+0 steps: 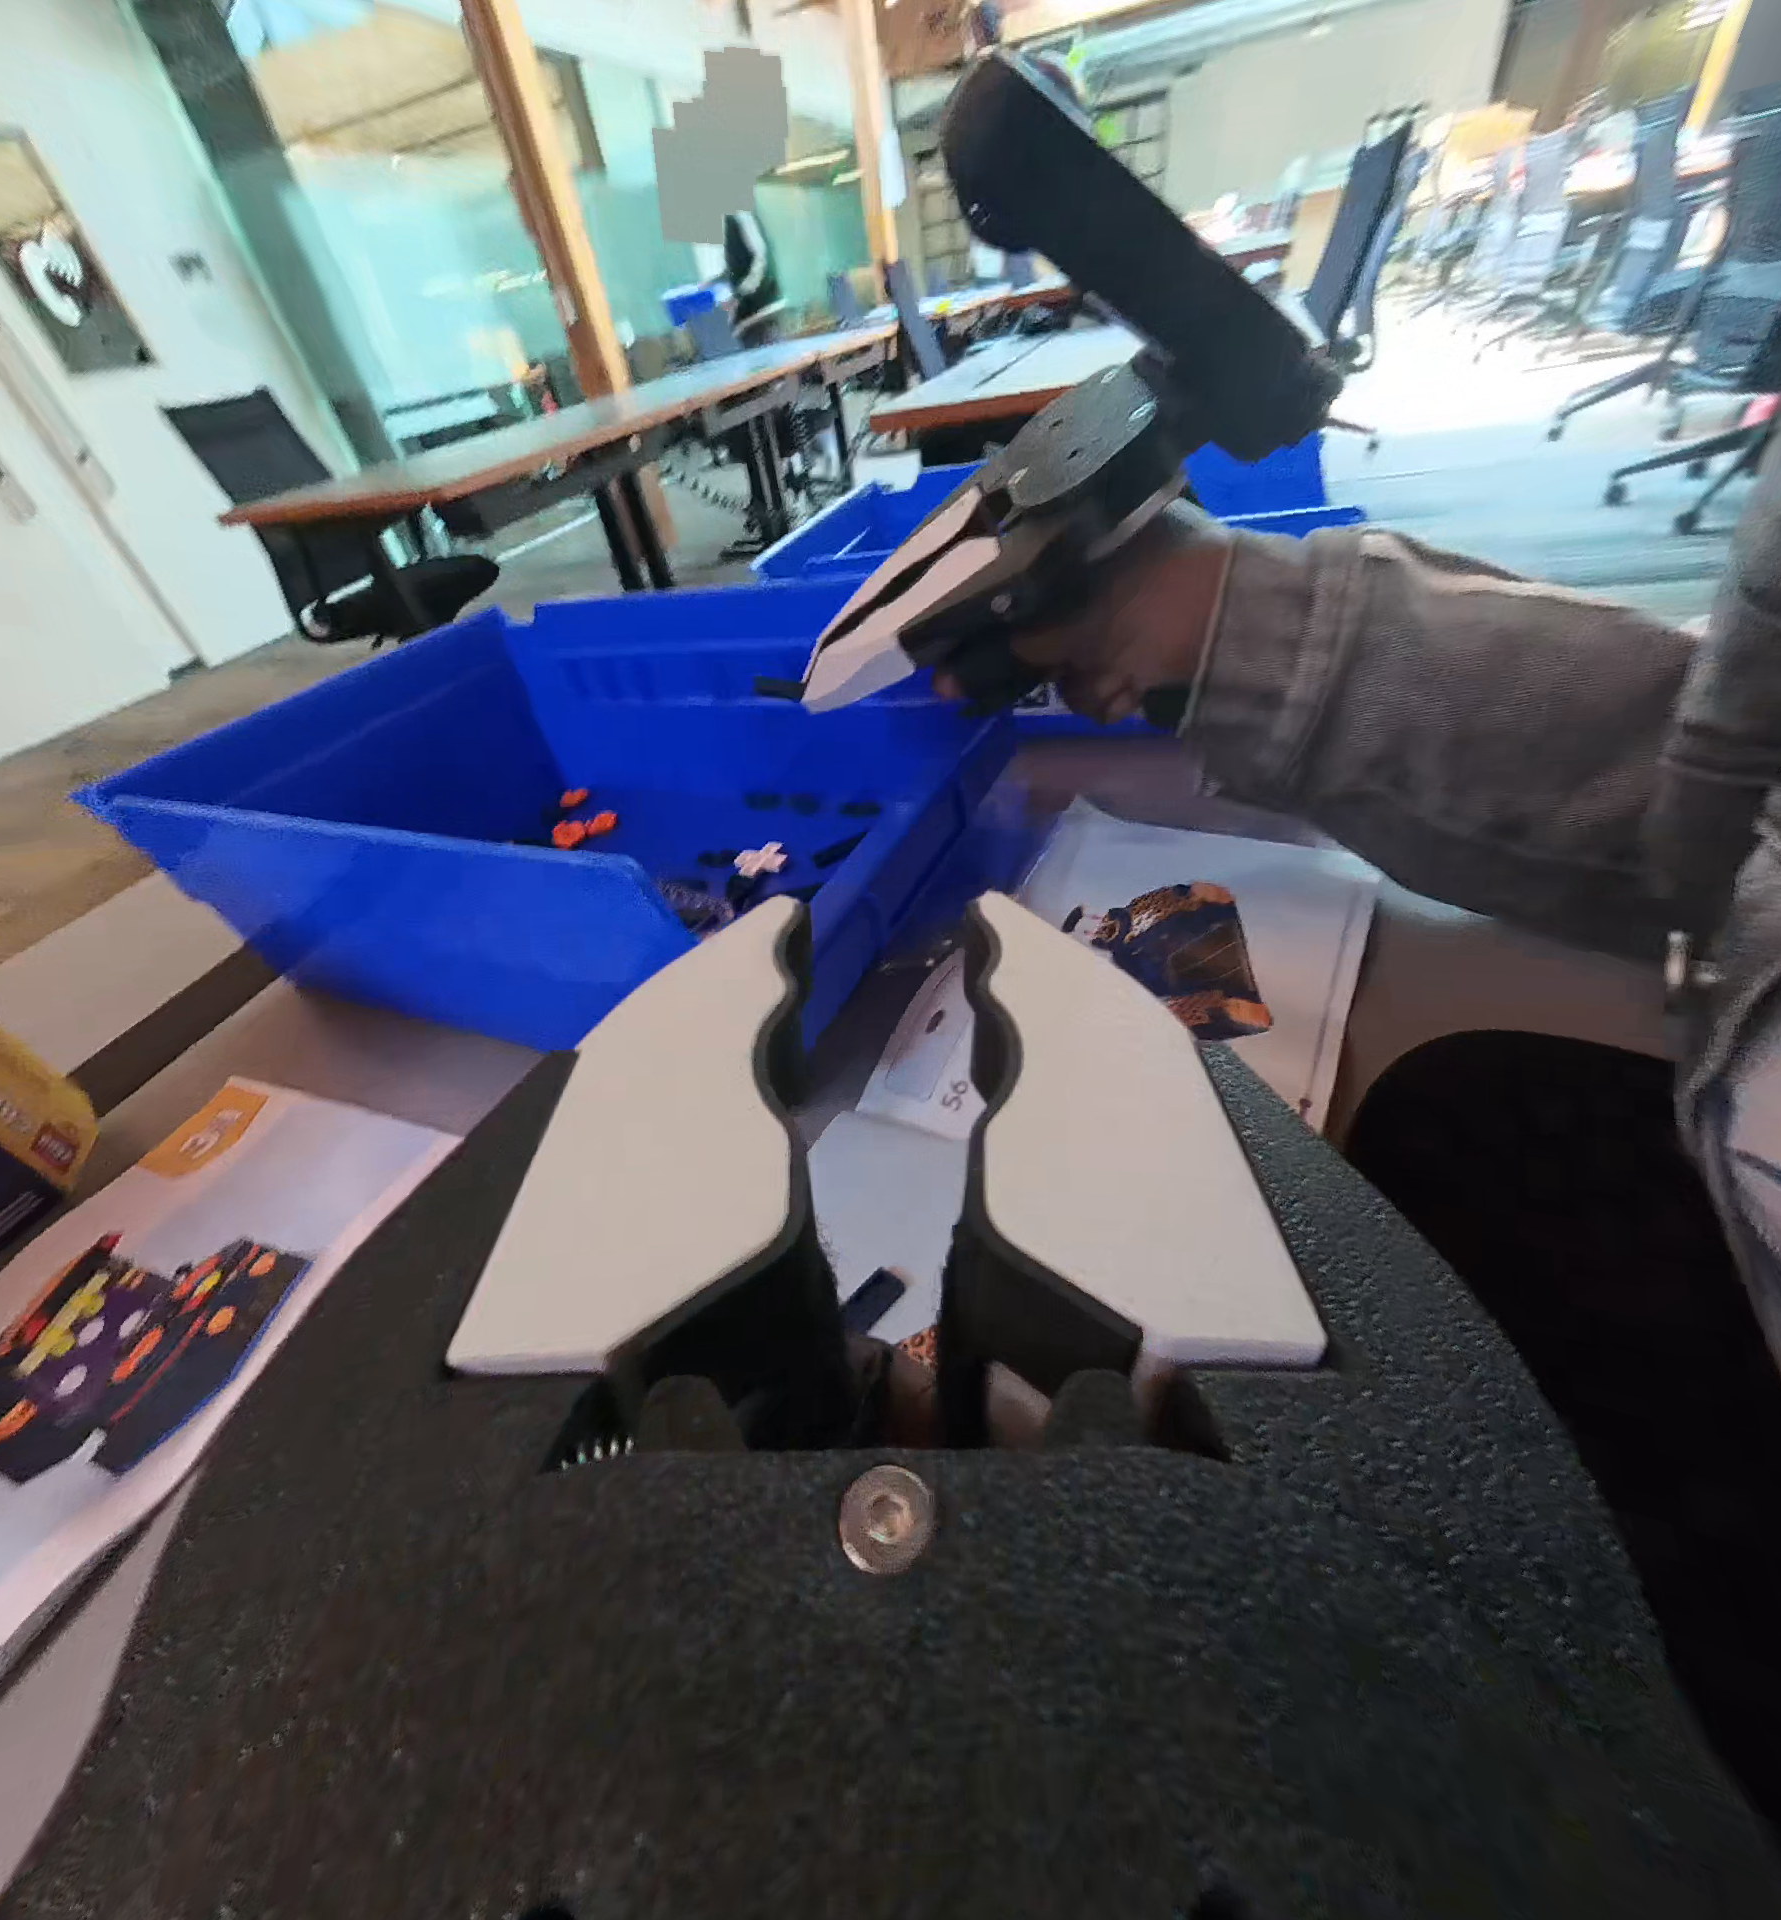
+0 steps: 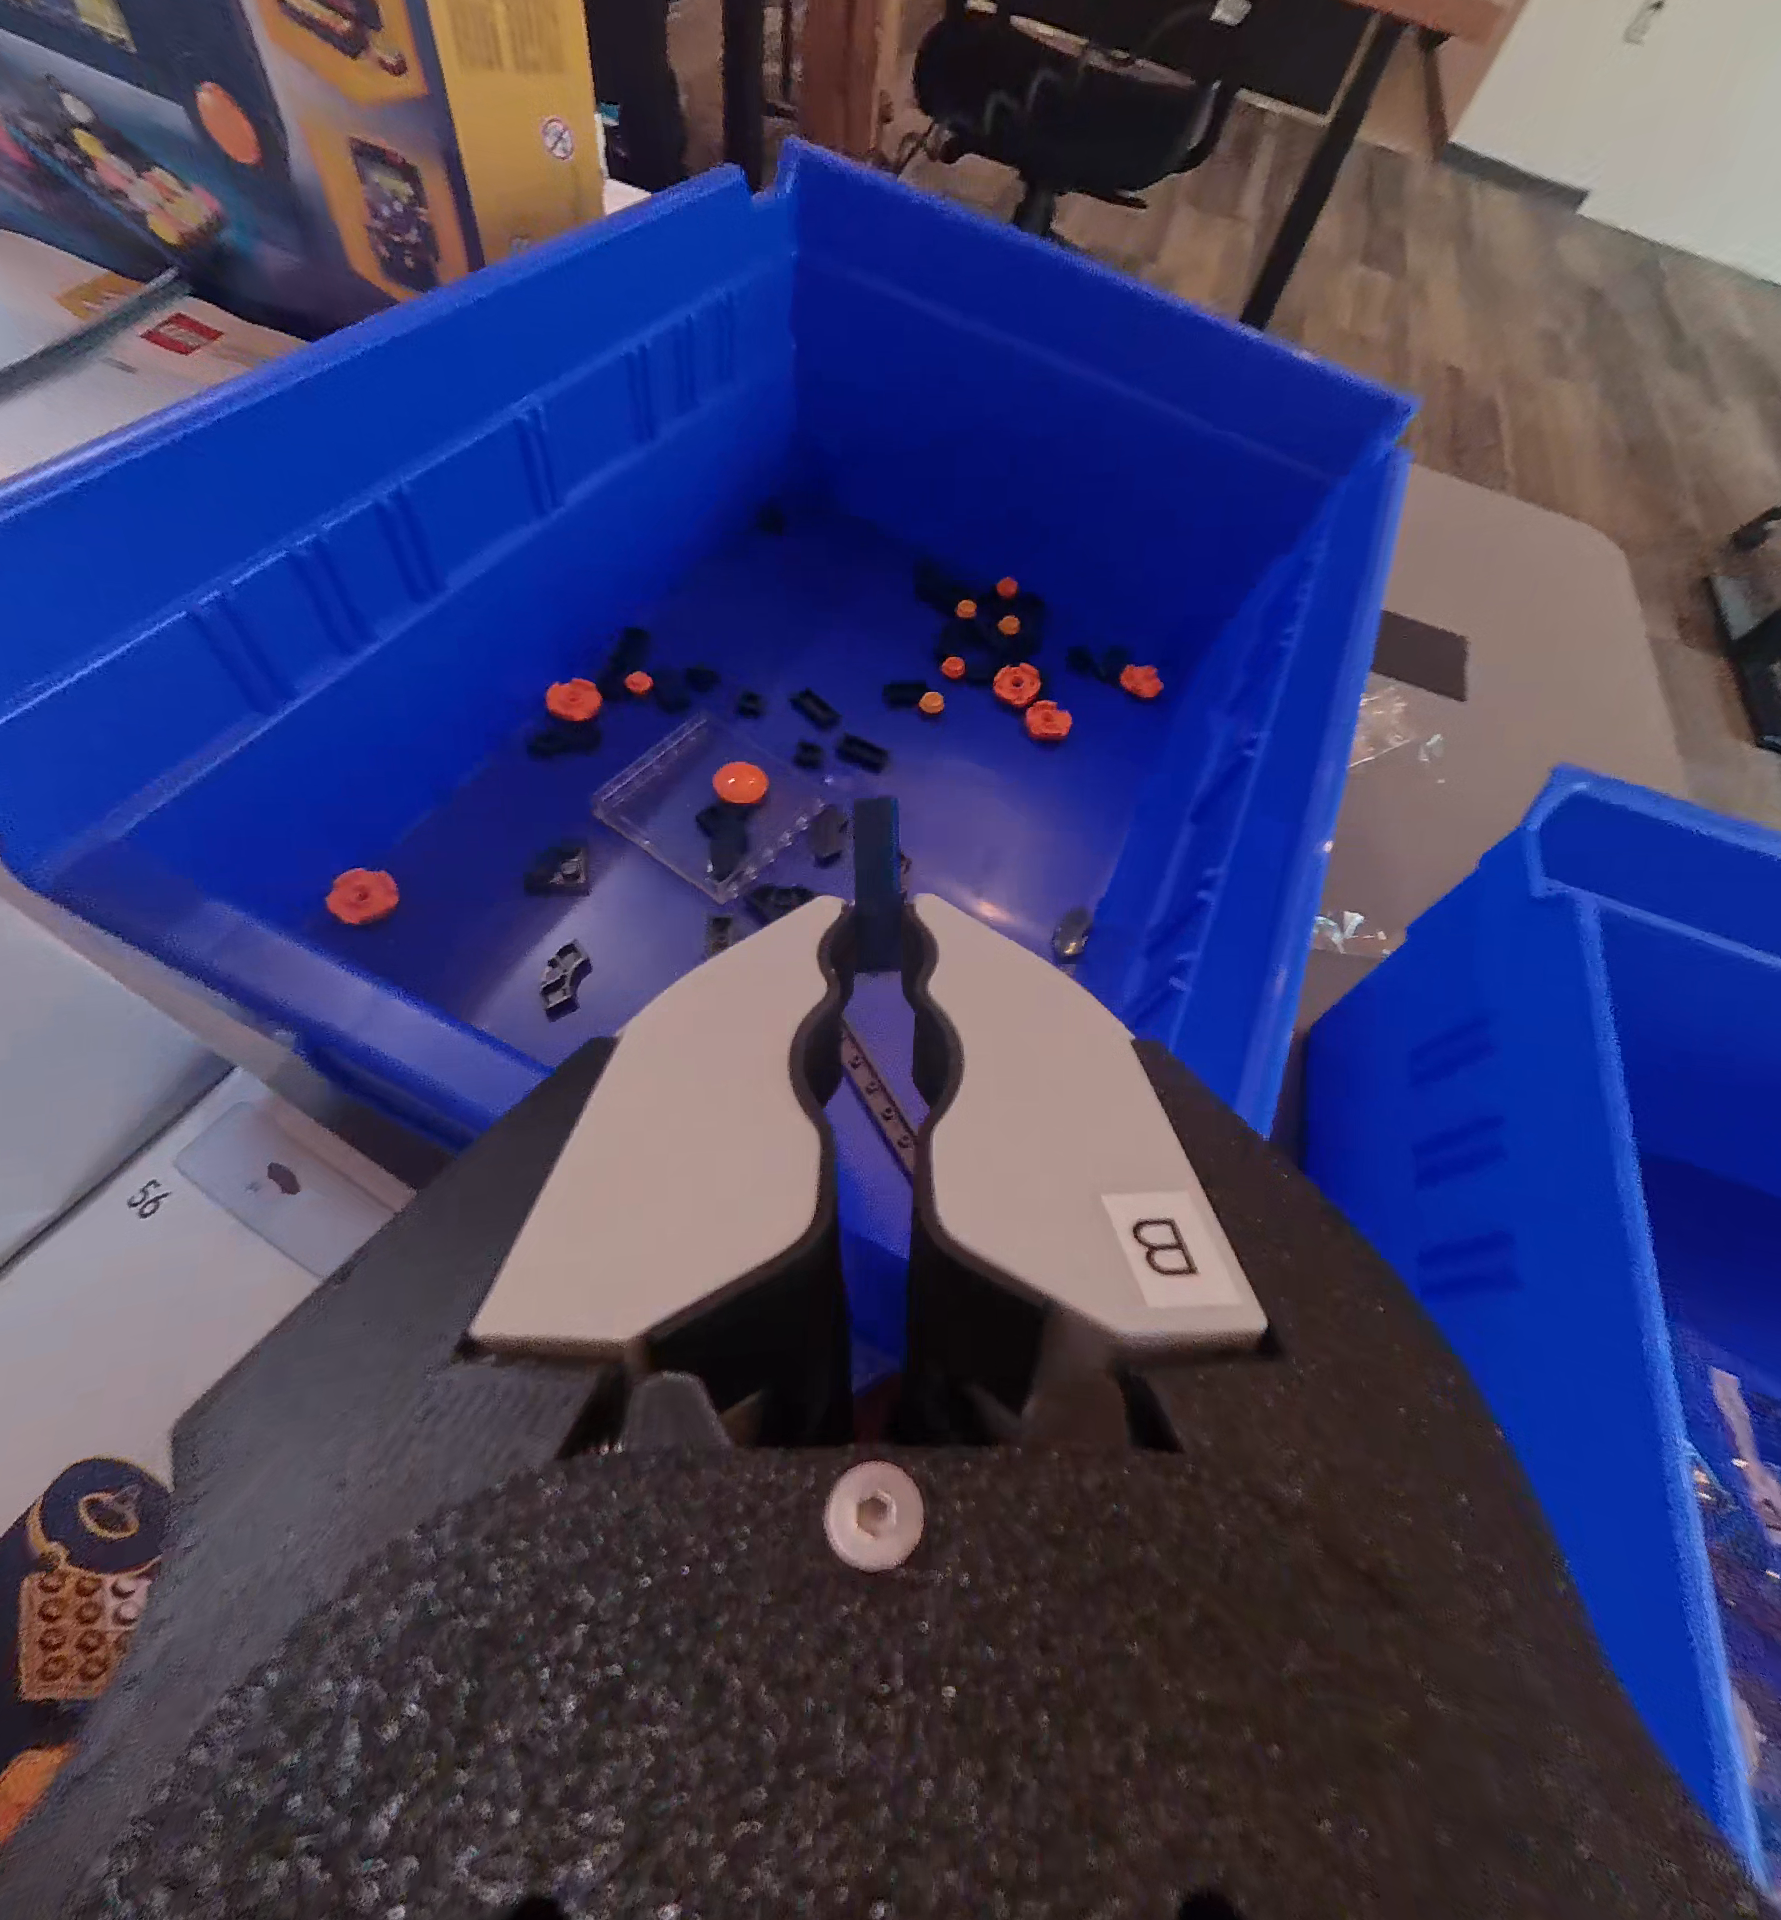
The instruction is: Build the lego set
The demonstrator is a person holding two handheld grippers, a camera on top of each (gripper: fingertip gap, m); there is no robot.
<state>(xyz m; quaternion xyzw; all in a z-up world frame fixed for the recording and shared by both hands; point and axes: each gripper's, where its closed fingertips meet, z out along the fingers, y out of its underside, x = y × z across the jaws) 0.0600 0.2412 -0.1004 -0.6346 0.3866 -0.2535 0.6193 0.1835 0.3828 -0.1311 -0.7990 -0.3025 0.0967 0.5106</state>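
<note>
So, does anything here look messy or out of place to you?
Mostly tidy. Small orange and black bricks lie scattered loose across the blue bin's floor, and torn scraps of clear wrapper litter the table beside it. Nothing looks broken.

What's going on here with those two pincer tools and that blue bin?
A person holds a pincer tool in each hand. The right gripper is pinching a small dark blue piece above a blue bin scattered with orange and black pieces. The left gripper is open and holds nothing, beside the bin over an instruction booklet.
</note>
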